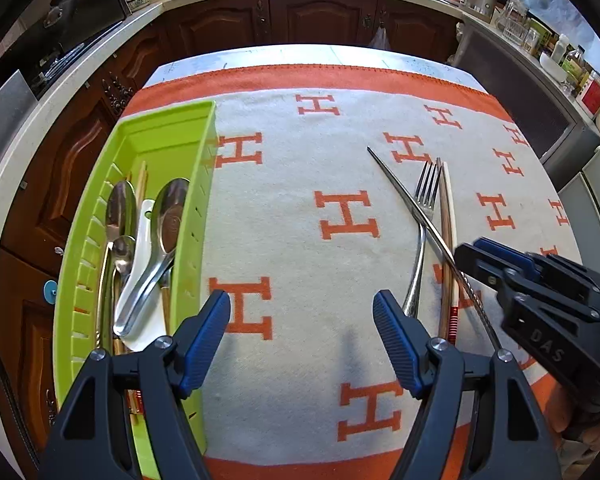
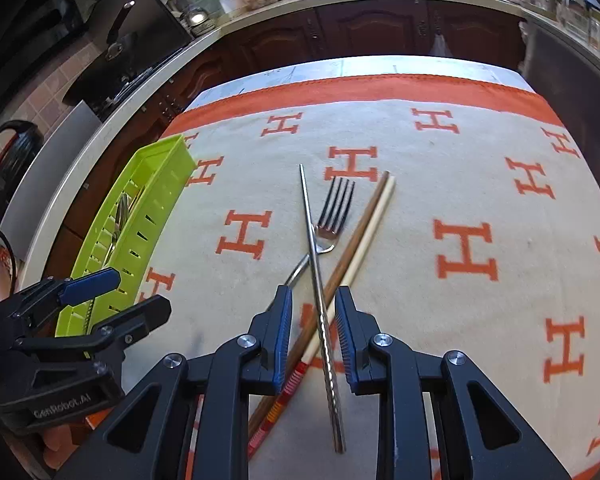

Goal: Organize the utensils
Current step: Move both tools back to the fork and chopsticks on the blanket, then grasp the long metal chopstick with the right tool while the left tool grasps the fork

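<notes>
A green utensil tray (image 1: 204, 152) stands at the table's left and holds several spoons (image 1: 170, 216) and chopsticks. It also shows in the right wrist view (image 2: 156, 200). A steel chopstick (image 2: 316, 272) lies across a fork (image 2: 334, 210) and a pair of chopsticks, one brown wood and one cream (image 2: 364, 232). My right gripper (image 2: 313, 312) straddles the steel chopstick, pads on either side with a narrow gap, not clamped. In the left wrist view the right gripper (image 1: 466, 254) sits over the steel chopstick (image 1: 412, 204). My left gripper (image 1: 302, 310) is open and empty above the cloth beside the tray.
A white cloth with an orange border and orange H letters (image 1: 300, 360) covers the table. Dark wooden cabinets (image 1: 316, 16) and a countertop run behind and to the left. Jars and bottles (image 1: 556, 52) stand at the back right.
</notes>
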`<act>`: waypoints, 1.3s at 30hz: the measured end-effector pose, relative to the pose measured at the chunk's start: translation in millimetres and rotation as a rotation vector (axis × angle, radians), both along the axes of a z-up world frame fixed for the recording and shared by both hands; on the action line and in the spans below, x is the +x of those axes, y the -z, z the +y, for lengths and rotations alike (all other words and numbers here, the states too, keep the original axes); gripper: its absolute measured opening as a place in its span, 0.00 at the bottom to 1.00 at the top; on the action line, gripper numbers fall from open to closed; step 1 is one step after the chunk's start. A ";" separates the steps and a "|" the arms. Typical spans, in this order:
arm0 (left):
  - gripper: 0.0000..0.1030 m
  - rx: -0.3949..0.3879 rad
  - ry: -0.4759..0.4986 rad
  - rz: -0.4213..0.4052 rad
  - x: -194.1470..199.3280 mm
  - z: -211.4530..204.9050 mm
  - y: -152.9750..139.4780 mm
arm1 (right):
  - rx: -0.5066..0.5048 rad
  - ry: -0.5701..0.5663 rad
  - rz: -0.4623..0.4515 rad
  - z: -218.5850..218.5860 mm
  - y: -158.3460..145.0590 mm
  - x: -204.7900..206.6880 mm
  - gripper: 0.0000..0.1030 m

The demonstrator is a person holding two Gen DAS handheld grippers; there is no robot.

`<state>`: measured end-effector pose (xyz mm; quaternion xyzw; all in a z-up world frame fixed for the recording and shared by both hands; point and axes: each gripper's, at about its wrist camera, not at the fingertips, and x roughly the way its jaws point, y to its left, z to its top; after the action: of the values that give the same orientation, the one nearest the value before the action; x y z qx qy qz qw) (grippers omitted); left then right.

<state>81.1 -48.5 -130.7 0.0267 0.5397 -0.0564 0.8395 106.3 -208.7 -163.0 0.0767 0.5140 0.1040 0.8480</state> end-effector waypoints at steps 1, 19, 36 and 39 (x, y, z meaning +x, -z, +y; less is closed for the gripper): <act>0.70 0.001 -0.001 0.005 1.2 -0.5 1.7 | -0.007 -0.013 -0.001 3.2 2.6 4.0 0.20; 0.70 -0.018 0.027 0.025 15.8 -12.5 6.0 | 0.070 -0.066 0.005 10.0 15.6 26.6 0.05; 0.53 -0.054 0.174 0.070 44.3 -68.8 32.4 | 0.130 0.186 -0.012 -77.5 5.8 -22.9 0.05; 0.45 0.008 0.198 0.062 44.5 -82.3 39.3 | 0.130 0.205 -0.009 -83.1 9.0 -29.7 0.05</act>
<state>125.6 -130.9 -170.0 0.0812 0.5606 -0.1376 0.8125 76.6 -291.8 -172.0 0.1832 0.4920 0.0504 0.8496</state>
